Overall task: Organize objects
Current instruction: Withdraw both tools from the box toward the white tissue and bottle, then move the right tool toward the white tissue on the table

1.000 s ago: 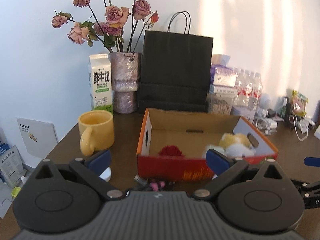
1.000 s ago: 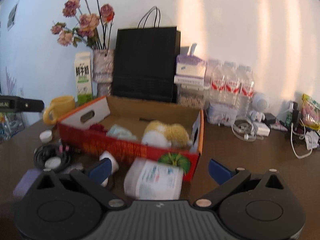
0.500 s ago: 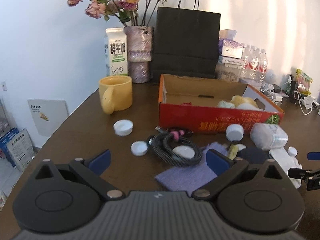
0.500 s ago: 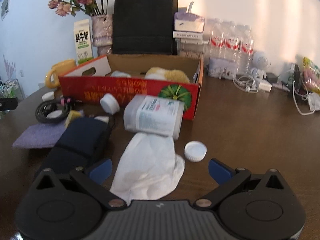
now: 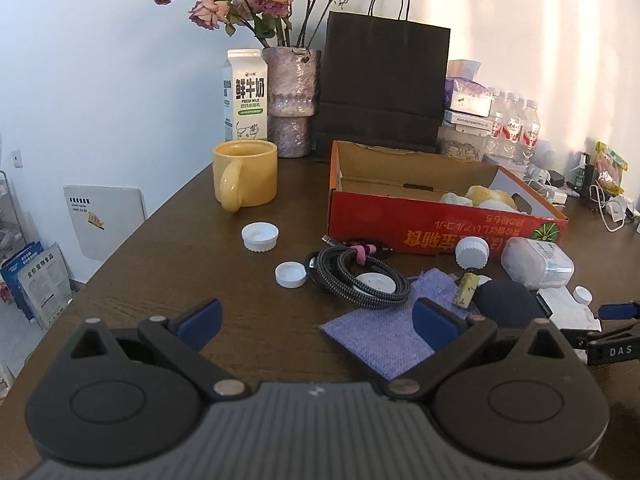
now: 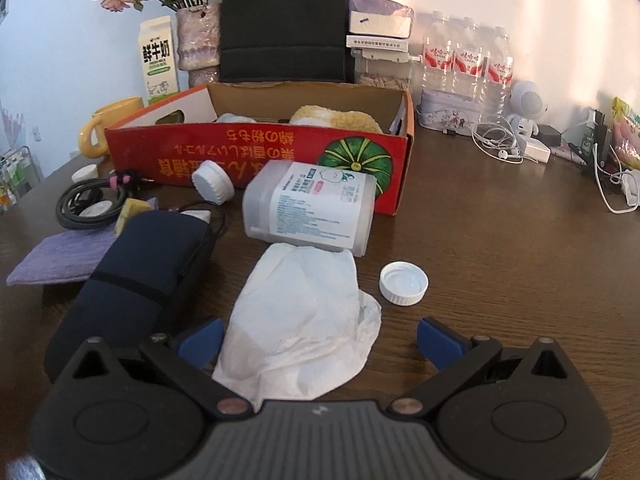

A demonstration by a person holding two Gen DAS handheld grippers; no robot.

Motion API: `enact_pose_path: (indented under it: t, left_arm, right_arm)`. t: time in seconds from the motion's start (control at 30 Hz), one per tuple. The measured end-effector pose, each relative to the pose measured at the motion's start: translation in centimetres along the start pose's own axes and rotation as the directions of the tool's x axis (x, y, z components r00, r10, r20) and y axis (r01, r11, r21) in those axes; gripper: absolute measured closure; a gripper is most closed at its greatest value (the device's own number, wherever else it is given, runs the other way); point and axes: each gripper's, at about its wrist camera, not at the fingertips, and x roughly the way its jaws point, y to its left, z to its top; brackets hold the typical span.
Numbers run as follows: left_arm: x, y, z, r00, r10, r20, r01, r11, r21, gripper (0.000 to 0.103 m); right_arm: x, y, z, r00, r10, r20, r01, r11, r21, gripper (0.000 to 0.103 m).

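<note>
hovering over the dark wood table (image 5: 180, 248), left gripper (image 5: 316, 316) wide open, empty, purple cloth (image 5: 384, 332) near its right finger. right gripper (image 6: 318, 338) wide open, empty, white crumpled tissue (image 6: 304, 320) between its fingers. red cardboard box (image 6: 260, 156) far centre, clear plastic jar (image 6: 312, 208) lying against it.

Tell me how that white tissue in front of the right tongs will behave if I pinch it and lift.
The white tissue lies crumpled and thin, so it will probably droop limply and weigh almost nothing. Its far edge touches the tipped plastic jar, which looks round and may roll if nudged.
</note>
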Motion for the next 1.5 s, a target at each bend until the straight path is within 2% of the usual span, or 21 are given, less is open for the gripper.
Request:
enact_pose_path:
  t: [0.47,0.6,0.7,0.97,1.2,1.5]
  left_arm:
    - [0.2,0.3,-0.2,1.0,0.025,-0.013,-0.025,1.0,-0.011,0.0]
    - [0.7,0.0,-0.3,0.999,0.026,-0.026,-0.026,1.0,-0.007,0.0]
    - [1.1,-0.3,-0.5,0.999,0.024,-0.041,-0.024,1.0,0.001,0.0]
    - [2.3,-0.9,-0.8,0.997,0.018,-0.073,-0.017,1.0,0.015,0.0]
    - [3.5,-1.7,-0.5,0.995,0.0,-0.1,0.004,0.999,0.038,0.0]
    - [4.9,-4.3,1.0,0.995,-0.051,-0.082,0.058,0.994,0.088,0.0]
  right_arm:
    - [1.0,0.5,0.4,0.999,0.012,0.036,-0.013,1.0,0.008,0.001]
    - [0.5,0.8,0.3,0.997,0.035,0.064,-0.035,0.999,-0.011,0.025]
    - [0.2,1.2,0.2,0.996,0.042,0.075,-0.04,0.999,-0.027,0.032]
    - [-0.7,1.9,0.0,0.992,0.04,0.121,-0.032,0.997,-0.068,0.036]
    - [-1.2,1.8,-0.1,0.989,0.029,0.147,-0.02,0.998,-0.062,0.037]
    - [-2.1,1.6,-0.3,0.98,0.001,0.201,0.008,0.999,-0.046,0.037]
